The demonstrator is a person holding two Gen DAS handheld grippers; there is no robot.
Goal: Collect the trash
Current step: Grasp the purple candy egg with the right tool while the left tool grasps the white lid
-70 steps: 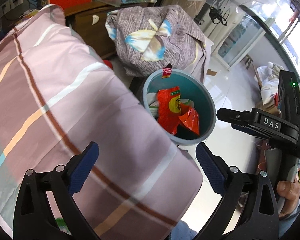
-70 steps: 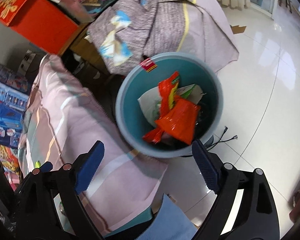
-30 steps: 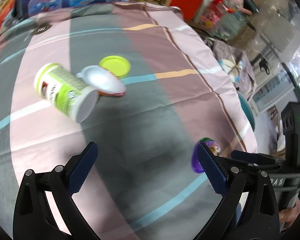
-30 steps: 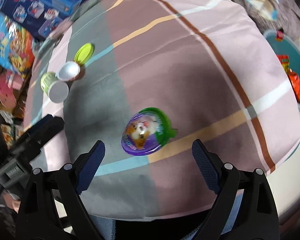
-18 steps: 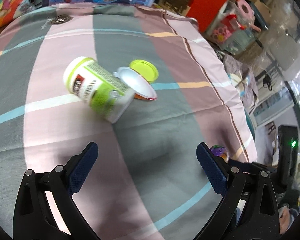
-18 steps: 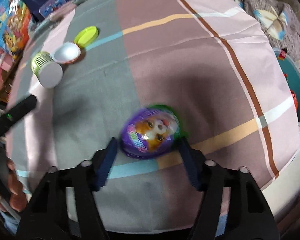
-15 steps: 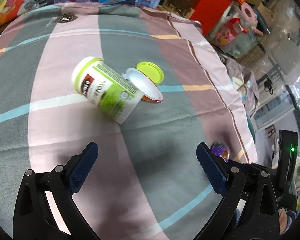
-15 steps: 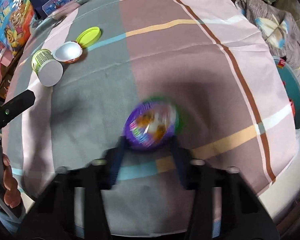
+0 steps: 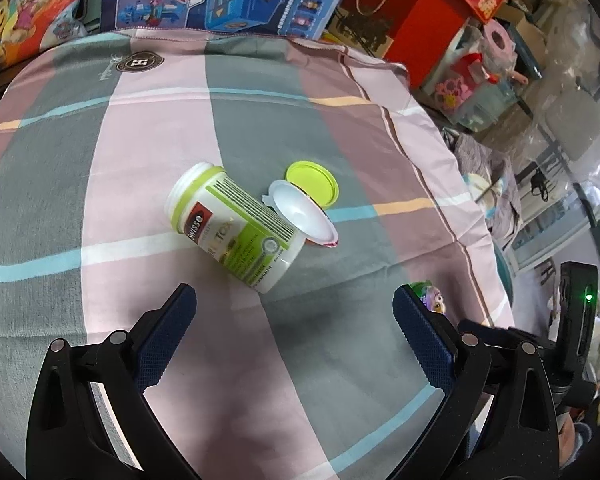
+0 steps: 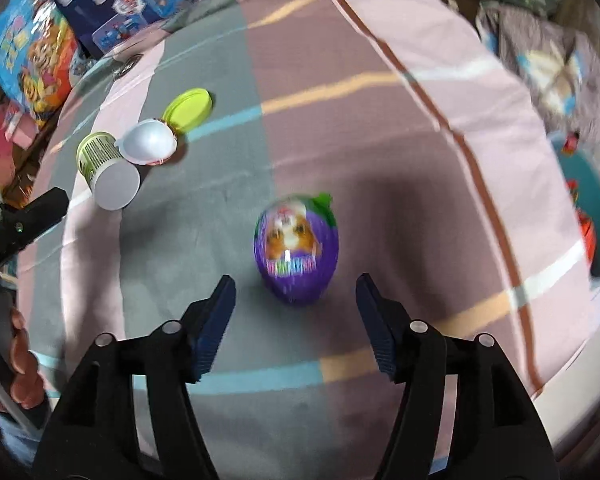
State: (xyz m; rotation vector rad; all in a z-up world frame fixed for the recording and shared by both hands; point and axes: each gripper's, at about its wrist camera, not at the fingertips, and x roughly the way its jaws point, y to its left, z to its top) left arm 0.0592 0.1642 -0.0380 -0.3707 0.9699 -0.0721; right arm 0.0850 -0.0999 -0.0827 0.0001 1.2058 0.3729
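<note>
Our right gripper has just been opening its jaws, and nothing's between them: the purple egg toy sits just past the tips on the bedspread, loose. Our left gripper is wide apart and empty, with the green jar, foil seal and green lid well beyond the egg. The egg's round, so an off-centre pinch could squirt it away. Bin is off the bed's edge.
</note>
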